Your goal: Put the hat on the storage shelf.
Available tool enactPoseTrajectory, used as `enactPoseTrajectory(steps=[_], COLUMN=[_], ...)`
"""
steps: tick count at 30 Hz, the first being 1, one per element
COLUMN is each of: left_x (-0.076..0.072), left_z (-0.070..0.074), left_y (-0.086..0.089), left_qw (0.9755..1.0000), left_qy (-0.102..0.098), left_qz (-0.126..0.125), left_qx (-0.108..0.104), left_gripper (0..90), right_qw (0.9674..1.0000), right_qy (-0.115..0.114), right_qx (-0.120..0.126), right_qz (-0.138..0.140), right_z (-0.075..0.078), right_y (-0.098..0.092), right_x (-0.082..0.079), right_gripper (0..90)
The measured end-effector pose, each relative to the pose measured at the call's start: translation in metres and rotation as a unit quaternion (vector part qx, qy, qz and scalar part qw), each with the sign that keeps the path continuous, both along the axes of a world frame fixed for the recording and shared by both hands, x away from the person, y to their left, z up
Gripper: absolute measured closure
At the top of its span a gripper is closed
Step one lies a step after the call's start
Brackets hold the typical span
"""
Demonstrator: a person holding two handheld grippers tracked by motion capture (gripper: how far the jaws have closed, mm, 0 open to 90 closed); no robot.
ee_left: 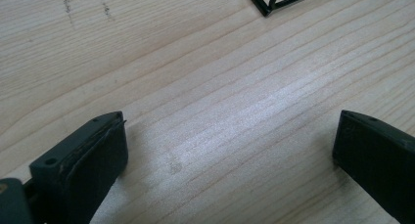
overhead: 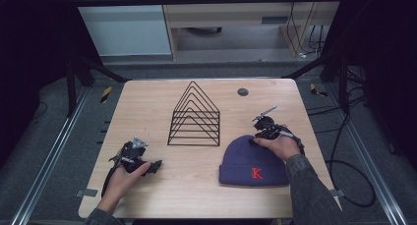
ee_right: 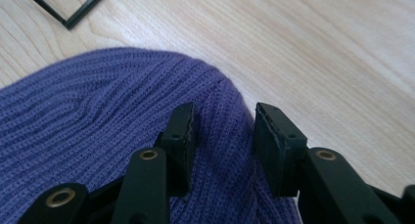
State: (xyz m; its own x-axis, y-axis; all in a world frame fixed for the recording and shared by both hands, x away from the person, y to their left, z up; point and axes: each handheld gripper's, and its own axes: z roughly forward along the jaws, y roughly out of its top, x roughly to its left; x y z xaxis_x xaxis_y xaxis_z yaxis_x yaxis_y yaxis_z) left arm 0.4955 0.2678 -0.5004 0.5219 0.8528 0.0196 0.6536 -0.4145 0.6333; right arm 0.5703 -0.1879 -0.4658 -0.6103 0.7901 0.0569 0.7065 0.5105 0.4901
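Note:
A purple knit beanie (overhead: 253, 161) with a red K lies flat on the right of the wooden table (overhead: 147, 102). My right gripper (overhead: 254, 140) is down on its far upper edge, held from above by a hand. In the right gripper view its jaws (ee_right: 222, 131) stand partly apart, and a ridge of the beanie (ee_right: 98, 111) lies between them, right at the hat's rim. My left gripper (overhead: 156, 165) rests near the table's front left, with its jaws wide. Bare wood lies between them (ee_left: 230, 150).
A black wire rack (overhead: 195, 117) of nested triangles stands mid-table, and a corner of it shows in the gripper views (ee_left: 274, 1) (ee_right: 68, 9). A small grey disc (overhead: 242, 92) is set in the far edge. Cables and metal rails line the floor around the table.

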Motion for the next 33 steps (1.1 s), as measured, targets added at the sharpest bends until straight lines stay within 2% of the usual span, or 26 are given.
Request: enactPoseTrajectory(steps=[4,9,13,15,18,20,22,23,24,29,33], left_x=[-0.001,-0.001,0.000,0.000,0.000,0.000,0.001,0.001,0.001,-0.001,-0.003], left_z=[0.000,0.000,0.000,0.000,0.001,0.002,0.004,0.005,0.006,0.009,0.014], left_y=[-0.001,-0.001,-0.001,-0.001,0.000,0.001,0.002,0.003,0.003,0.005,0.004], left_qw=[1.0000,1.0000,1.0000,0.9999,0.9997,0.9996,0.9997,0.9997,0.9998,0.9995,0.9989], left_qy=[-0.001,-0.001,0.000,0.001,0.005,0.005,0.003,-0.002,-0.004,-0.010,-0.025], left_qz=[0.000,-0.001,-0.002,-0.012,-0.023,-0.028,-0.023,-0.021,-0.021,-0.026,-0.030], left_qx=[-0.001,-0.001,-0.001,0.001,0.000,0.000,-0.006,-0.007,-0.007,-0.015,-0.025], left_gripper=[0.0,0.0,0.0,0.0,0.0,1.8,5.0,4.7,5.2,5.7,6.1], right_qw=[1.0000,0.9999,1.0000,0.9999,0.9995,0.9978,0.9974,0.9956,0.9947,0.9900,0.9862], right_qy=[0.004,0.001,-0.004,-0.009,-0.025,-0.050,-0.057,-0.073,-0.081,-0.112,-0.133], right_qx=[-0.007,-0.012,-0.003,0.007,0.020,0.041,0.043,0.053,0.056,0.075,0.086], right_qz=[0.004,0.010,0.008,0.008,0.007,0.012,0.016,0.025,0.029,0.040,0.049], right_z=[-0.003,-0.004,-0.004,-0.002,0.006,0.021,0.025,0.034,0.040,0.063,0.081], right_y=[0.001,0.001,0.000,-0.002,-0.004,-0.007,-0.007,-0.009,-0.009,-0.014,-0.015], right_x=[0.000,-0.003,-0.005,-0.007,-0.014,-0.025,-0.027,-0.035,-0.039,-0.059,-0.073], right_gripper=[62.9,75.7,80.1,81.5,82.0,82.2,82.2,82.2,82.2,82.2,82.3])
